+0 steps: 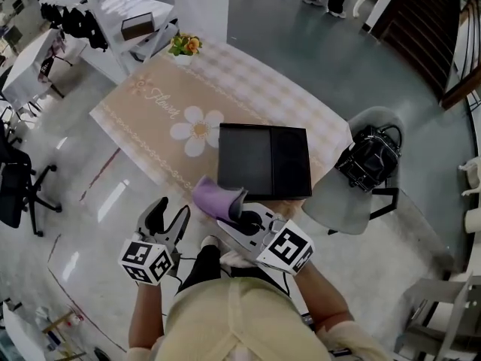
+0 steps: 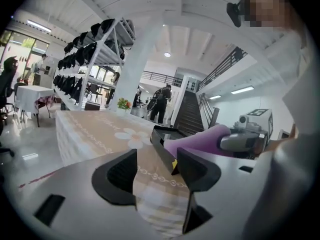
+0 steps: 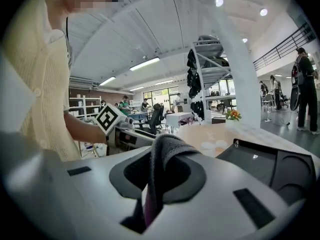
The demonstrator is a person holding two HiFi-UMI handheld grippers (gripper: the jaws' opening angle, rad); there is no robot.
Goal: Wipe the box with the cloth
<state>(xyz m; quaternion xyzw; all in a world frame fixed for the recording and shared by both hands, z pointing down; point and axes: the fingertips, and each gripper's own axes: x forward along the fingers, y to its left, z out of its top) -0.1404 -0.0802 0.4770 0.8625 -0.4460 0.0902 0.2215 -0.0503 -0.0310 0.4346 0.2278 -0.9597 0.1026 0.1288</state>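
Observation:
A flat black box (image 1: 264, 159) lies on the table's near right part; it also shows as the black box (image 3: 265, 165) and the box (image 2: 167, 140). My right gripper (image 1: 239, 210) is shut on a purple cloth (image 1: 215, 198), held just off the box's near left corner. In the right gripper view the cloth (image 3: 162, 159) is pinched between the jaws of the right gripper (image 3: 156, 176). My left gripper (image 1: 167, 222) is open and empty, left of the cloth and off the table's near edge. In its own view the left gripper (image 2: 155, 170) faces the cloth (image 2: 197, 143).
The table wears a beige checked cover (image 1: 150, 111) with a white flower print (image 1: 196, 129). A small pot of flowers (image 1: 185, 47) stands at its far corner. A chair with a black bag (image 1: 370, 158) is on the right. White shelving (image 1: 113, 13) stands far left.

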